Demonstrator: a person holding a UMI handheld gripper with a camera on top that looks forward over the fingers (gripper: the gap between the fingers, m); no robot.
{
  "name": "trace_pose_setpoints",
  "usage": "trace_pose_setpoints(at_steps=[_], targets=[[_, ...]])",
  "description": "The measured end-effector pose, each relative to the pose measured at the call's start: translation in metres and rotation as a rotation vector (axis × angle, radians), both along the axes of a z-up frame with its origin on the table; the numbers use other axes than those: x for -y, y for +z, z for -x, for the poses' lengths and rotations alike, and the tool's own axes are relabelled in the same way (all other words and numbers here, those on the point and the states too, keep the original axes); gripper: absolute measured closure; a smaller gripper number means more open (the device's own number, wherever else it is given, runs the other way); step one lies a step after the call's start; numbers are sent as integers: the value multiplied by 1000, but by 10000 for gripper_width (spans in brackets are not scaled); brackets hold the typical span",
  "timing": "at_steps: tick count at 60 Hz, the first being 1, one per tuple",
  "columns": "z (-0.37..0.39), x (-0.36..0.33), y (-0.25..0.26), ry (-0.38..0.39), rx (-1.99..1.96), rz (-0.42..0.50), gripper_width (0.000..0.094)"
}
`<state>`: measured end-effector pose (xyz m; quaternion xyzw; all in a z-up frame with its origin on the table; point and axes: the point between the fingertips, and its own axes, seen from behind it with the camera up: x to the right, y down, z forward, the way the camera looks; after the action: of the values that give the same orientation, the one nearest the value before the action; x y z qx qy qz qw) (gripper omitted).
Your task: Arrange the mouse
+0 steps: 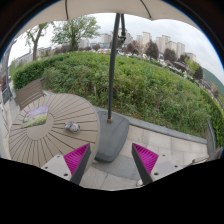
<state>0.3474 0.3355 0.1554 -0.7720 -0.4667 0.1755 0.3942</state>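
Note:
A small grey mouse (72,127) lies on a round wooden slatted table (60,110), well beyond and to the left of my fingers. A flower pot with purple blooms (38,122) stands on the same table, left of the mouse. My gripper (111,160) is open and empty, held above the stone paving, with its magenta pads (76,157) wide apart. Nothing is between the fingers.
A parasol pole (113,70) rises from a grey base (112,135) just ahead of the fingers, right of the table. A wooden chair (30,95) stands behind the table. A green hedge (140,80) borders the terrace. Paving slabs (110,172) lie below.

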Motion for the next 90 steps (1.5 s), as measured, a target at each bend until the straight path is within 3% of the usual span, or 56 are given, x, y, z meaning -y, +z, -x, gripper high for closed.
trace_pose_setpoints(at_steps=[23,36,59,90], targets=[[110,78,-50,284,-84,48,85],[166,86,-95,347,-94,22,83],[246,62,-161,313,-99,9,81],[312,25,-169,229,-82,23,114]])
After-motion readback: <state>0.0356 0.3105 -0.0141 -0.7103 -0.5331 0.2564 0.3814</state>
